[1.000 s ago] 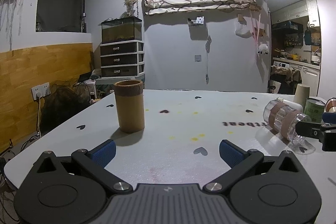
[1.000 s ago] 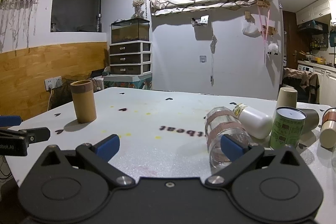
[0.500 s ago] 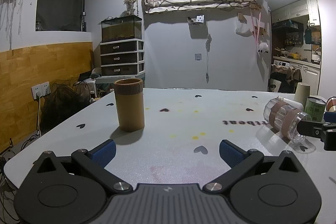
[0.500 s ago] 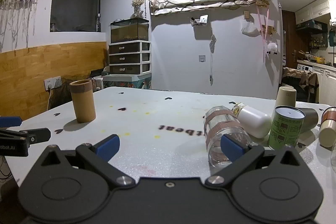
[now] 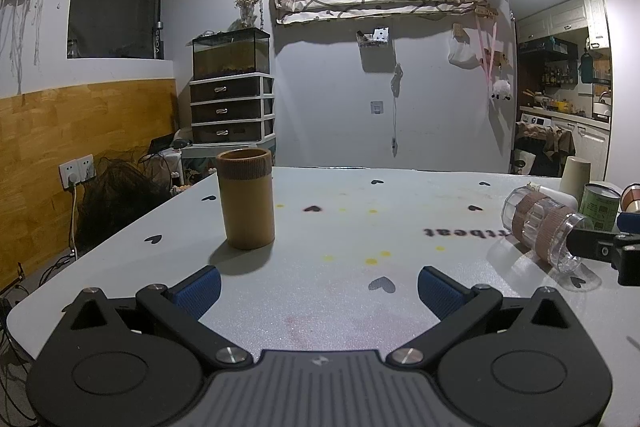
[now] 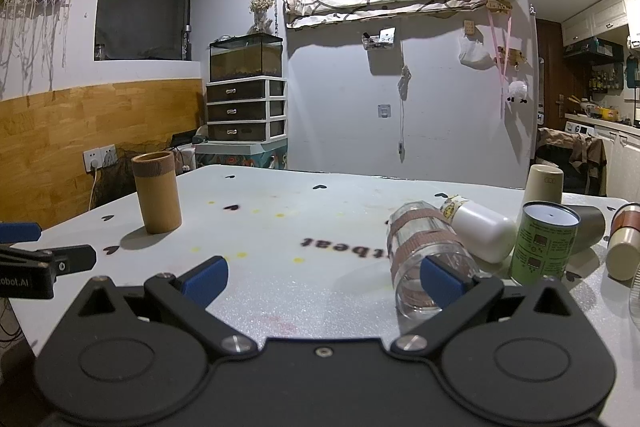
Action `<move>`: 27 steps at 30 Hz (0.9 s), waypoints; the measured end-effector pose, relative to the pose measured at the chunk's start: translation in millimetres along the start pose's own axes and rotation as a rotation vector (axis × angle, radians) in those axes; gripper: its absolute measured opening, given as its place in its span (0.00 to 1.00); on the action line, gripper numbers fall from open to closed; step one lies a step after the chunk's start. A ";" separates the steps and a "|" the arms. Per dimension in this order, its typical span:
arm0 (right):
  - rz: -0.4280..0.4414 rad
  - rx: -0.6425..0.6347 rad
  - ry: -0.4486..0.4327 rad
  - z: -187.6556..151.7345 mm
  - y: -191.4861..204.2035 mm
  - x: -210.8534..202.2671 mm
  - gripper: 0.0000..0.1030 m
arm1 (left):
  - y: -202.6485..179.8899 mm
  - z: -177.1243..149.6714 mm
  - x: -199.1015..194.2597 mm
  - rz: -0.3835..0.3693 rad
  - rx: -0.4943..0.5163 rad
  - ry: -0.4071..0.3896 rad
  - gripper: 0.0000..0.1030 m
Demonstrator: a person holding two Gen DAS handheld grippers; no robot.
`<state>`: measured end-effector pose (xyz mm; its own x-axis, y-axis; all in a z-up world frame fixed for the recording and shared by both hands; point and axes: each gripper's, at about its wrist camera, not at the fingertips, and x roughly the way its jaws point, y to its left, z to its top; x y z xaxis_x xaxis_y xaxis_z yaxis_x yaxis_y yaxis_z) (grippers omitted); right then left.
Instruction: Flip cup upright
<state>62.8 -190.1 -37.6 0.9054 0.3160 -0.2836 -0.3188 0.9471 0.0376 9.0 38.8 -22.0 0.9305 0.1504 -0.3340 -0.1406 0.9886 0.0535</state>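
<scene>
On the table (image 6: 320, 291), clear cup (image 6: 424, 263) is lying sideways; both grippers' jaws gaping, empty; round glass risks rolling if nudged.

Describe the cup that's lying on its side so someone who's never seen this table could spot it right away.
On the white heart-print table, look to the right-hand cluster of containers. The clear cup lies on its side at the cluster's near-left edge, beside a white bottle and a green can. It alone is see-through, wrapped in two brown bands.
</scene>
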 end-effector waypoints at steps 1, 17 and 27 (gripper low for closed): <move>0.001 -0.001 -0.001 0.1 0.3 0.1 1.00 | -0.4 -0.3 0.6 -0.001 0.000 0.001 1.00; -0.005 -0.005 0.001 0.5 -2.5 -1.2 1.00 | -0.8 -1.0 1.8 -0.001 0.000 0.003 1.00; -0.004 -0.006 0.001 0.8 -2.1 -1.1 1.00 | -1.0 -1.7 2.8 -0.001 -0.001 0.003 1.00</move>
<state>62.6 -192.3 -36.7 0.9064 0.3121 -0.2847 -0.3169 0.9480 0.0302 11.2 38.2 -24.6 0.9296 0.1490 -0.3372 -0.1395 0.9888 0.0523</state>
